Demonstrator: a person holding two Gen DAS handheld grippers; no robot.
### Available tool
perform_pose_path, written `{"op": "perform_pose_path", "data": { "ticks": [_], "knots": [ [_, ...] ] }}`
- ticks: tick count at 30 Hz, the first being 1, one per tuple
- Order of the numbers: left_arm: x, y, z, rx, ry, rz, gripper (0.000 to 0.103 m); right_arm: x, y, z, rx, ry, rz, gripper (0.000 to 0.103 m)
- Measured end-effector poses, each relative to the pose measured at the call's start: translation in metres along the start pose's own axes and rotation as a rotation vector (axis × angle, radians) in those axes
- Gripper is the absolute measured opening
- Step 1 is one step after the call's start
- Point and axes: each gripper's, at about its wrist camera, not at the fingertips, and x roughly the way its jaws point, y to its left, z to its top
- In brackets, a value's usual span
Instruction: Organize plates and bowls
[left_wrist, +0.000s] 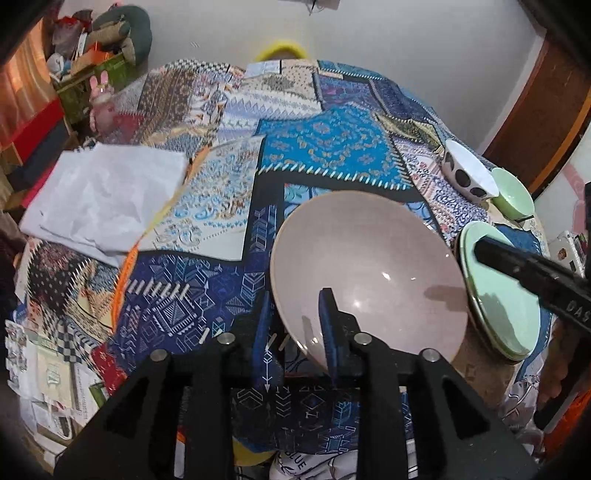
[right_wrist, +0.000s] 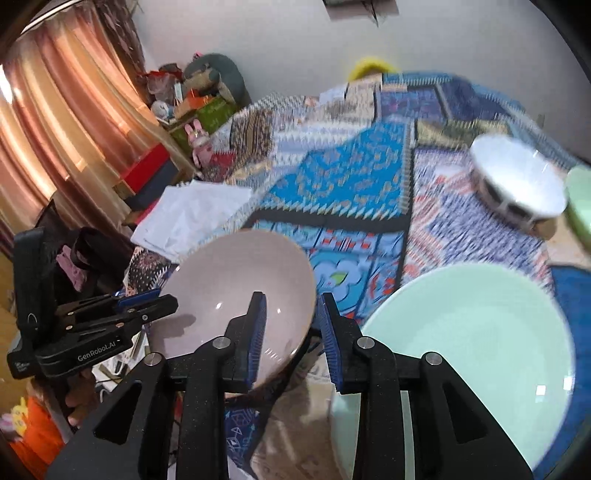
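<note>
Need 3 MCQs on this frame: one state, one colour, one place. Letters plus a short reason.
1. The pink bowl is:
A. empty
B. full of rice
C. upside down

2. The plate just right of it is:
A. red
B. mint green
C. black

3. The spotted bowl stands:
A. stacked in the pink bowl
B. on the floor
C. beside the small green bowl

Key:
1. A: its bare glossy inside faces up.
2. B: its pale green face shows in both views.
3. C: the two stand side by side at the table's far right.
</note>
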Motion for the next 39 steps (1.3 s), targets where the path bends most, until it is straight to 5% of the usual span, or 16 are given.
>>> {"op": "perform_pose_path", "data": {
  "ticks": [5,11,17,29,39],
  "knots": [
    [-0.023,-0.015,0.008,0.037,-0.057,0.026,0.043,-0.035,-0.015,0.002,-0.024,-0.073,-0.050,0.032],
    [-0.045,-0.045,0.019,0.083,-0.112,-0.035,0.066,-0.068,-0.048,0.001,0.030,-0.125,-0.095,0.040],
    [-0.049,-0.098,0.038,0.176,-0.155,-0.050,0.075,-0.089,-0.081,0.007,0.049,-0.142,-0.159,0.040],
    [-0.005,-0.190,0.100,0.244,-0.124,-0.124,0.082,-0.124,-0.146,0.015,0.100,-0.194,-0.255,0.048],
    [0.067,-0.232,0.141,0.297,-0.014,-0.122,0.083,-0.086,-0.200,0.036,0.161,-0.182,-0.279,0.048]
  ]
}}
